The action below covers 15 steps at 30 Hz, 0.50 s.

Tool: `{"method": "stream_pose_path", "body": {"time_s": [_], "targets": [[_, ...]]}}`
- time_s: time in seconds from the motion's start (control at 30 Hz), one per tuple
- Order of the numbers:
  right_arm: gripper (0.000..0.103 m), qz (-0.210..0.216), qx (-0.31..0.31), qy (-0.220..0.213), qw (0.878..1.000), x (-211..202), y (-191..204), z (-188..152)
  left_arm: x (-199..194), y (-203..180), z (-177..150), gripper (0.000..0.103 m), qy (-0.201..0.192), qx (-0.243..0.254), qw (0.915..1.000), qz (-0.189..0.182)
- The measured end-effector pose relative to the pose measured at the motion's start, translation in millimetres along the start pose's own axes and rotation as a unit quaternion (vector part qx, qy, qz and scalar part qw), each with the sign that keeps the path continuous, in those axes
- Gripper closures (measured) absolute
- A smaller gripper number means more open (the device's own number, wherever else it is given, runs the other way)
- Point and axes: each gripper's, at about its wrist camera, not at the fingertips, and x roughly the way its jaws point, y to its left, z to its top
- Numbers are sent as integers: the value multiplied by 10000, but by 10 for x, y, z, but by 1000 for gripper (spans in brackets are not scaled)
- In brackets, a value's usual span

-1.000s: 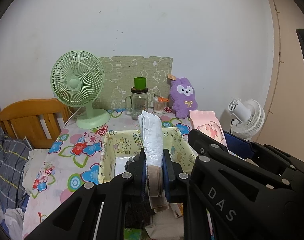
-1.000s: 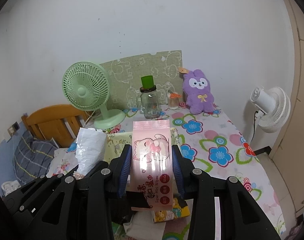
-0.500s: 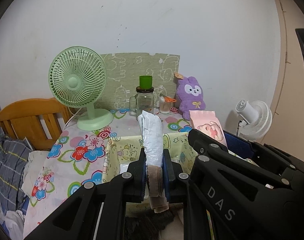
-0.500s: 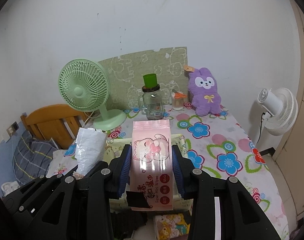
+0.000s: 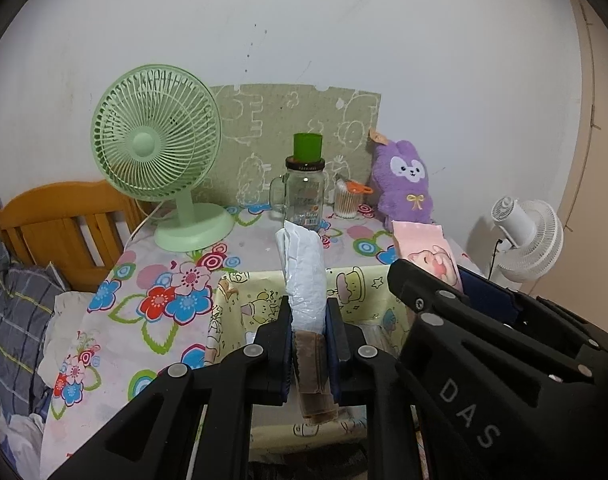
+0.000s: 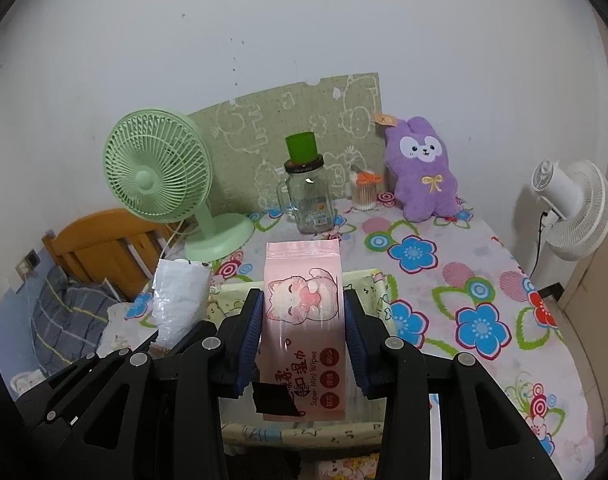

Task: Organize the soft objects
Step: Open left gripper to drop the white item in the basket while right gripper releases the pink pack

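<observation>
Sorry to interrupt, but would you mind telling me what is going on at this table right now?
A person is tidying soft items with a handheld gripper in each hand. The left gripper is clamped on a white plastic-wrapped pack, and the right gripper is clamped on a pink pack of wet wipes. Both packs are held above a yellow cartoon-print fabric bin on the floral tablecloth; neither has been dropped in yet. The purple plush bunny sits at the back, untouched.
</observation>
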Motion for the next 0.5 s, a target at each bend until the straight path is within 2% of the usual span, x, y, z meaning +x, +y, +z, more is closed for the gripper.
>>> {"method": "stream_pose_path", "body": {"time_s": [0.27,0.37,0.4,0.5], "targets": [[60,22,-39,118,9999,231,-51,-27,270,59,-33,86,204,-98,9997,82],[60,6,-98,192,9998,321,-51,-61,372,78,-60,74,303,-85,9994,149],[60,0,-101,237,9997,353,-54,-71,406,82,-69,67,367,-66,9992,157],[60,28,-59,389,9992,463,-64,-119,498,89,-89,61,667,44,9977,149]]}}
